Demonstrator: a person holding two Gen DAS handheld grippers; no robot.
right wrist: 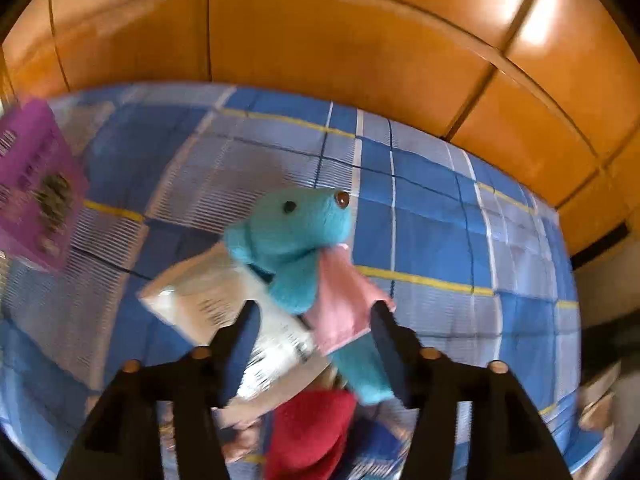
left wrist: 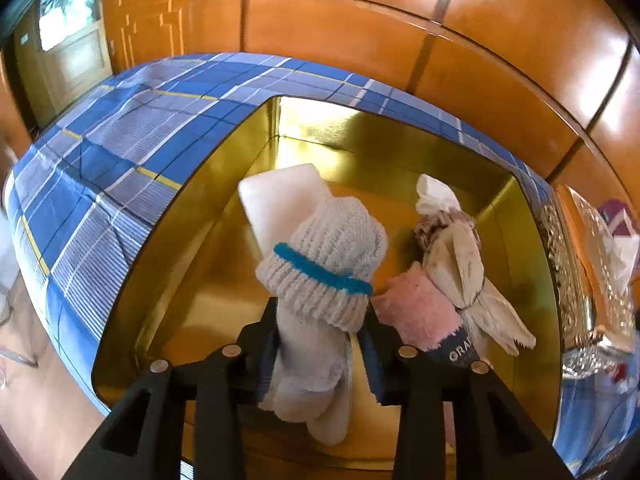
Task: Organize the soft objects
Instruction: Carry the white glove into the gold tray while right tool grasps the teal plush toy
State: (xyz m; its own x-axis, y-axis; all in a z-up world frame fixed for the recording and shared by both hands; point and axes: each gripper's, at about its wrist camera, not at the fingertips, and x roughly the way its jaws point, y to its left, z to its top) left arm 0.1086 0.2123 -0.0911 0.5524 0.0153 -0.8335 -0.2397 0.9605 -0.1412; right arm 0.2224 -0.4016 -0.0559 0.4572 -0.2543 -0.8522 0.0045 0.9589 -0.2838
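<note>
In the left wrist view my left gripper [left wrist: 320, 324] is shut on a white knitted sock with a blue band [left wrist: 320, 280], held over a gold box [left wrist: 192, 240]. In the box lie a white foam block [left wrist: 280, 200], a pink fuzzy cloth [left wrist: 416, 312] and a cream rag bundle [left wrist: 460, 256]. In the right wrist view my right gripper [right wrist: 312, 320] is shut on a teal plush toy with a pink shirt [right wrist: 304, 248], held above the blue plaid bedsheet [right wrist: 440, 240]. A paper packet [right wrist: 216, 296] and a red soft item [right wrist: 312, 432] lie below it.
The gold box sits on the plaid bed [left wrist: 120, 152] against orange wooden cabinets [left wrist: 360, 32]. A silver ornate box [left wrist: 576, 280] stands to the box's right. A purple basket [right wrist: 36, 188] is at the left in the right wrist view.
</note>
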